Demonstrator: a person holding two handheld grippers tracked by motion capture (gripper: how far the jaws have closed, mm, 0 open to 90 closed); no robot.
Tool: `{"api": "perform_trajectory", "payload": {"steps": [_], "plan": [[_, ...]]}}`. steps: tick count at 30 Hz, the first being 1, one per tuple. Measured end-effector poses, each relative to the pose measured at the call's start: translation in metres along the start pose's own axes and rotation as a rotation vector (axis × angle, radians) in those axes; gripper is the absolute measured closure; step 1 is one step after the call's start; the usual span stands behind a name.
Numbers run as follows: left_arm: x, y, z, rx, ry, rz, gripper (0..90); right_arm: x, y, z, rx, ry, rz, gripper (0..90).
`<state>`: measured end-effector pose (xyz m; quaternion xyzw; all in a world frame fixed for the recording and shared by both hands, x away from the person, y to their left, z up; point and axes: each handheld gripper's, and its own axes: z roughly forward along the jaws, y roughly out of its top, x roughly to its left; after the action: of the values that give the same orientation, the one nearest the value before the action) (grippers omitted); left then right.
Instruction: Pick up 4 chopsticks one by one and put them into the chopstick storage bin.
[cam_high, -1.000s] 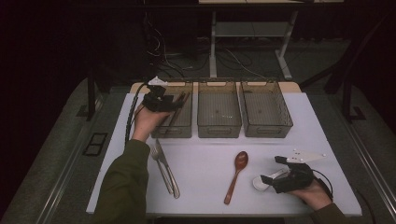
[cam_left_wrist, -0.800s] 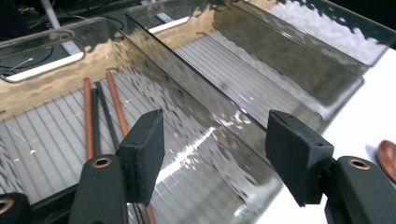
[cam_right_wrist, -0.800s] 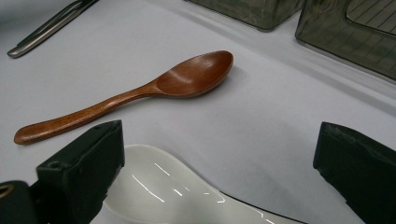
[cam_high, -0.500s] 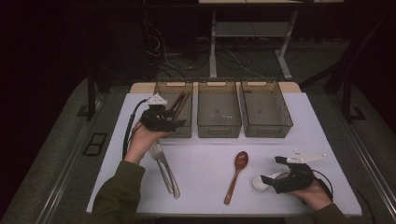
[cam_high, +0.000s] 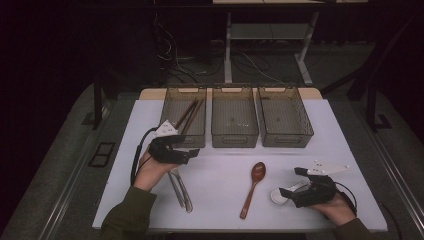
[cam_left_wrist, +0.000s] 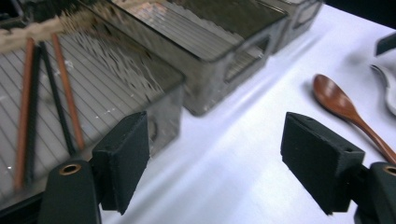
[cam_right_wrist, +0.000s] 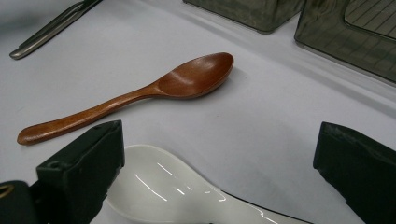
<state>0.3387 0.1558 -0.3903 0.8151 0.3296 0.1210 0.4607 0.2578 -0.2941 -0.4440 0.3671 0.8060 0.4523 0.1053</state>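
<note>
Right gripper view: glossy white ceramic spoon (cam_right_wrist: 173, 193) lying flat.

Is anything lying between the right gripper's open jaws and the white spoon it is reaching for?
Nothing visible. The right gripper has its jaws open either side of the white spoon, with bare table around it. The wooden spoon lies apart, farther off.

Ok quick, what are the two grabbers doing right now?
Left gripper: open, holding nothing, jaws just widened.
Right gripper: open over the white spoon, not gripping it.
</note>
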Motion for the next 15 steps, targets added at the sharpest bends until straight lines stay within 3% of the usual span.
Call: {"api": "perform_trajectory", "payload": {"steps": [7, 15], "plan": [[-0.013, -0.025, -0.007, -0.006, -0.010, 0.022, 13.9, 0.000, 0.000, 0.000, 0.001, 0.002, -0.003, 1.8], [-0.028, -0.040, -0.010, -0.009, -0.041, 0.033, 6.1, 0.000, 0.001, 0.000, 0.002, 0.002, -0.001, 1.8]]}}
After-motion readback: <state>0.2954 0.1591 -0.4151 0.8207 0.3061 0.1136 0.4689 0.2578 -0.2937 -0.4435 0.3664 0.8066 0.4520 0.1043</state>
